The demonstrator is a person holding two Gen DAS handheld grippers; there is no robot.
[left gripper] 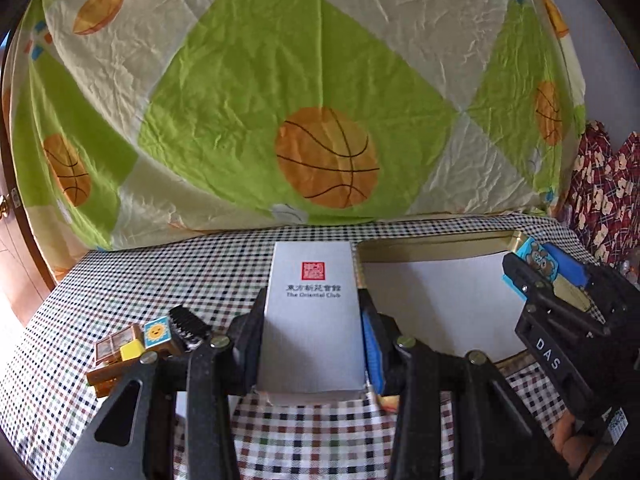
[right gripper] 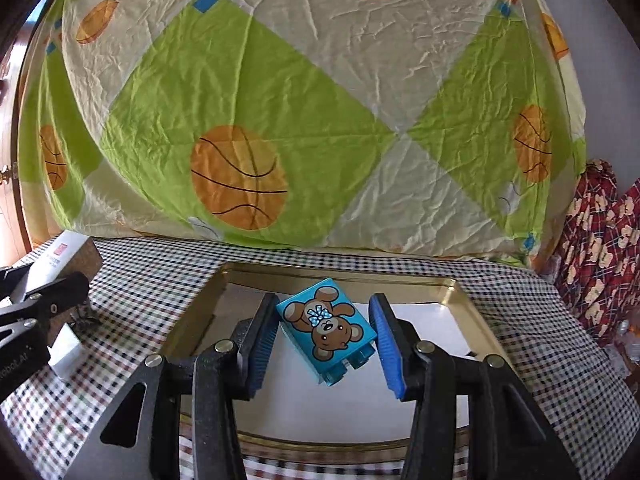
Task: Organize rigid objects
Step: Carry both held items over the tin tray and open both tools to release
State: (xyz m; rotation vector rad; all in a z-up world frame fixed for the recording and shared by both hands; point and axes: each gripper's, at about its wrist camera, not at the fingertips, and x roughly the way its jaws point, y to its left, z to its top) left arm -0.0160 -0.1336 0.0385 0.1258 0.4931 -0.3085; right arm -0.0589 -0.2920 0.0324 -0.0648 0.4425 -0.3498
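My left gripper (left gripper: 314, 332) is shut on a silver box (left gripper: 314, 320) printed "The Oriental Club", held over the checked cloth just left of the gold tin tray (left gripper: 436, 245). My right gripper (right gripper: 324, 336) hovers over the tray (right gripper: 452, 292). A blue toy block with a teddy bear (right gripper: 326, 330) lies tilted between its fingers; the left pad touches it and a small gap shows at the right pad. The right gripper with the block (left gripper: 538, 260) shows at the right of the left wrist view. The silver box (right gripper: 60, 256) shows at the left of the right wrist view.
Small toy blocks, a brown one (left gripper: 116, 350), a yellow one (left gripper: 132, 350) and a sun-face one (left gripper: 158, 332), lie with a black comb-like piece (left gripper: 188, 326) left of my left gripper. A basketball-print quilt (left gripper: 280, 100) rises behind the table. Red patterned fabric (left gripper: 604, 192) hangs at right.
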